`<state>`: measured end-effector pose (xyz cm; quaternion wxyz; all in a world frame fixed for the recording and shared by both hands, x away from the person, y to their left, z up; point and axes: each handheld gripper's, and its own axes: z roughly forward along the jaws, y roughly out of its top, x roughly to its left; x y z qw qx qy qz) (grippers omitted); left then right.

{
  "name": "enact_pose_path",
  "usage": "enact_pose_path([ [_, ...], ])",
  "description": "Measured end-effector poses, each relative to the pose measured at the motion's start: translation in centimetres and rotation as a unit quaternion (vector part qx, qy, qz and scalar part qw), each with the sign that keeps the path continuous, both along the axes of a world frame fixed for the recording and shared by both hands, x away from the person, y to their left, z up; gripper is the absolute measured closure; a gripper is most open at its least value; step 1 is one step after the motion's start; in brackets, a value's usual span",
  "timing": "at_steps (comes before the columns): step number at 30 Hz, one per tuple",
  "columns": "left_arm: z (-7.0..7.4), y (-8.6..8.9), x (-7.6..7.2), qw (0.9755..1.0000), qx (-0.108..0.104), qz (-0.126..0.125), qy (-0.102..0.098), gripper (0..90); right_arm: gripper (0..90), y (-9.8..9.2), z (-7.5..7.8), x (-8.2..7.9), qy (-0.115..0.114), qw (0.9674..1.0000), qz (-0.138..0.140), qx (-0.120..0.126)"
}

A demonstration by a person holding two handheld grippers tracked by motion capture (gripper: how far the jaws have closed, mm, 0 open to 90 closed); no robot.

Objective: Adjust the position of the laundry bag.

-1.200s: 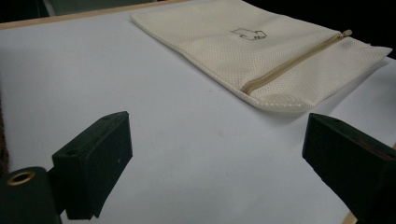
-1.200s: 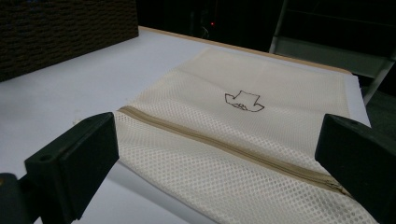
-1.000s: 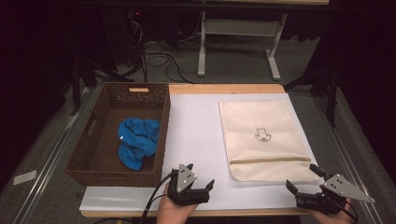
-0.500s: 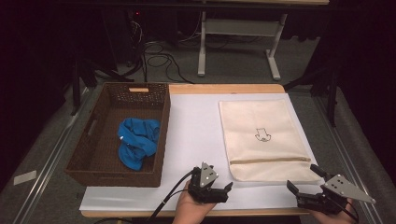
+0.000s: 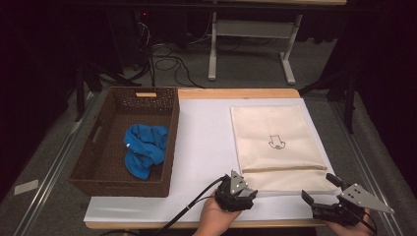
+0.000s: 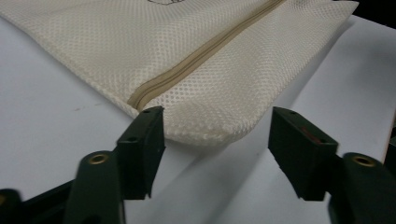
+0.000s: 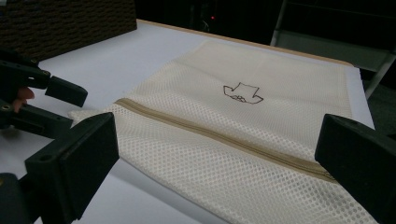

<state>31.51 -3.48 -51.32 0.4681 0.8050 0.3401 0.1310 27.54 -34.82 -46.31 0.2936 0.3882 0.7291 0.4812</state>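
At the worktop's left edge the basket (image 5: 98, 147) holds a crumpled blue cloth (image 5: 145, 150), untouched and well apart from both grippers, so nothing has yet gone into the bag (image 5: 278, 142). That cream mesh bag lies flat on the white sheet (image 5: 201, 137) in the right half of the worktop, its zip (image 6: 201, 56) running across near the front edge and, as far as can be seen, fully closed. The left gripper (image 5: 246, 194) sits at the bag's front left corner; its jaws have just been closing and now stand about half open, with that corner just between the tips but not pinched, the pads clear of the mesh in the left gripper view. The right gripper (image 5: 319, 189) waits off the bag's front right corner, jaws wide apart and holding nothing. By my reading the work has barely begun: the corner still has to be gripped, the zip opened, and the cloth brought over from the basket.
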Motion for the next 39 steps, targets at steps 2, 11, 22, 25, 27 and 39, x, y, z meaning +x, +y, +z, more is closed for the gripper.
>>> enact_pose_path([
  [2, 0.0, -0.1, 0.1, 1.0, 0.004, -0.007, 0.002, 55.0, 0.2, 0.0, 0.0, 0.0, 0.001, 1.0, 0.0, 0.001],
  [11, 0.1, 0.3, 0.0, 0.9997, 0.022, 0.005, -0.001, 85.7, 0.2, 0.0, -0.1, 0.0, 0.003, 1.0, 0.002, 0.0],
  [22, 2.4, 5.1, -0.5, 0.9981, 0.048, 0.029, -0.025, 85.9, 0.2, 0.6, -0.6, 0.5, 0.024, 0.9997, 0.01, -0.002],
  [25, 1.3, 6.7, -0.9, 0.999, 0.02, 0.039, -0.013, 85.9, 1.5, 0.5, -0.8, 0.6, 0.03, 0.9995, 0.003, -0.011],
  [27, 1.3, 7.0, -0.7, 0.9994, 0.011, 0.034, 0.001, 85.9, 4.4, 0.2, -1.1, 0.9, 0.042, 0.999, -0.007, -0.013],
  [39, 1.3, 7.0, -0.9, 0.9995, 0.02, 0.022, -0.003, 85.4, 29.3, -2.1, -3.6, 2.7, 0.136, 0.988, -0.068, -0.026],
])
